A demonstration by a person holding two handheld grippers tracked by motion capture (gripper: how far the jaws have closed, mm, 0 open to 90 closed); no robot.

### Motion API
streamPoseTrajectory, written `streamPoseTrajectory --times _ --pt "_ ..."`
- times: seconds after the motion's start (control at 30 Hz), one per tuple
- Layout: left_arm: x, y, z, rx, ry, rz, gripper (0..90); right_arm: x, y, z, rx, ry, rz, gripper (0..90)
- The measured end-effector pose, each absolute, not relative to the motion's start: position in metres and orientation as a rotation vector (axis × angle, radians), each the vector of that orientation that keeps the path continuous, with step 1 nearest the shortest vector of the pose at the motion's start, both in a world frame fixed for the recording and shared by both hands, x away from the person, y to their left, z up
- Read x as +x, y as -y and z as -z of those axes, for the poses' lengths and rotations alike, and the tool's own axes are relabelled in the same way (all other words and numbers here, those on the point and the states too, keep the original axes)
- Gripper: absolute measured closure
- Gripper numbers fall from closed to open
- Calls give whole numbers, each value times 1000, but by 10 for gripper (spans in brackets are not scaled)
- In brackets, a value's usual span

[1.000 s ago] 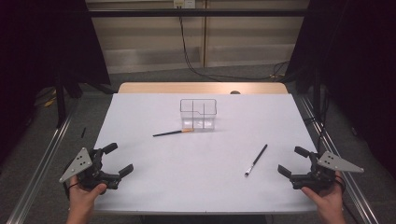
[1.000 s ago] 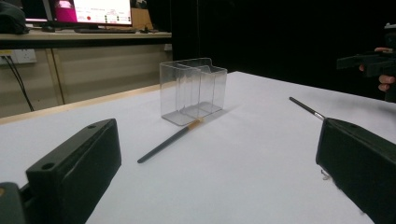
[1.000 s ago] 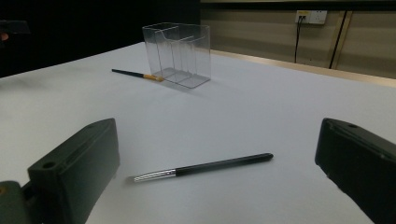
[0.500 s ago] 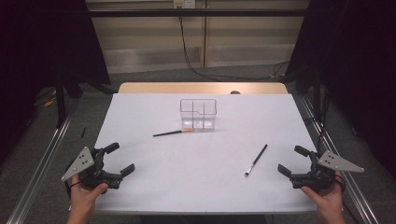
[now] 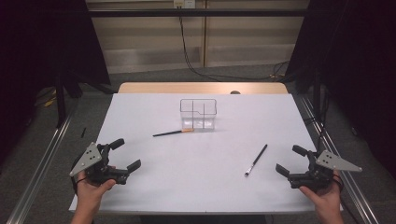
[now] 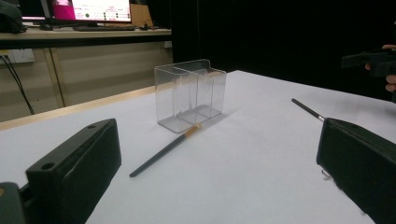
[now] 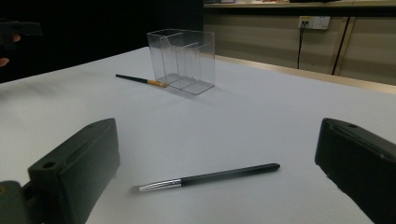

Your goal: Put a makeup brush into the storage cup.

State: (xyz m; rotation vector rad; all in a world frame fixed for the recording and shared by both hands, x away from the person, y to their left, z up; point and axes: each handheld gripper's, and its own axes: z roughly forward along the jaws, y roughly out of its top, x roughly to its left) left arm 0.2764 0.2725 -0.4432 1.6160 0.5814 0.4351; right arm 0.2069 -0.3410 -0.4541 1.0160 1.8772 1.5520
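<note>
White covering lies over the desk (image 5: 205, 182), and a strip of bare wood shows at its far edge. Behind it are a beige wall with hanging cables and black curtains at both sides. Near the far middle of the desk stands a clear plastic organizer (image 5: 198, 114) with 3 compartments, all of them see-through; no label or brand can be read on it. A brush with an orange ferrule (image 5: 173, 133) lies flat just in front of the organizer, with its tip end touching or almost touching the organizer's base. A second brush with a silver ferrule (image 5: 256, 159) lies flat well apart from it, toward the right side, pointing diagonally.

At the near left corner, the left gripper (image 5: 124, 155) is held by a hand; its jaws are spread wide and grasp nothing. At the near right corner, the right gripper (image 5: 289, 161) is released in the same way, near the silver-ferrule brush but not touching it. In the left gripper view a monitor (image 6: 91, 10) shows text, too small to read.
</note>
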Motion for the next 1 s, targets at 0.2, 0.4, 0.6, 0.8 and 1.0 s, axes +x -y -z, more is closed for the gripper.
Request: streamPoseTrajectory --times 0.2,0.4,0.6,0.8,1.0 --pt "286 -268 438 1596 -577 -436 0 207 339 454 1011 -1879 -1541 0" --pt "297 -259 433 1584 -571 -435 0 205 340 452 1015 -1869 -1541 0" --pt "308 -243 430 1588 -556 -434 0 204 342 452 1017 -1859 -1541 0" --pt "320 -231 432 1588 -562 -407 0 203 341 453 1013 -1866 -1536 0" --pt "329 -222 436 1589 -583 -409 0 202 339 453 1009 -1875 -1532 0"
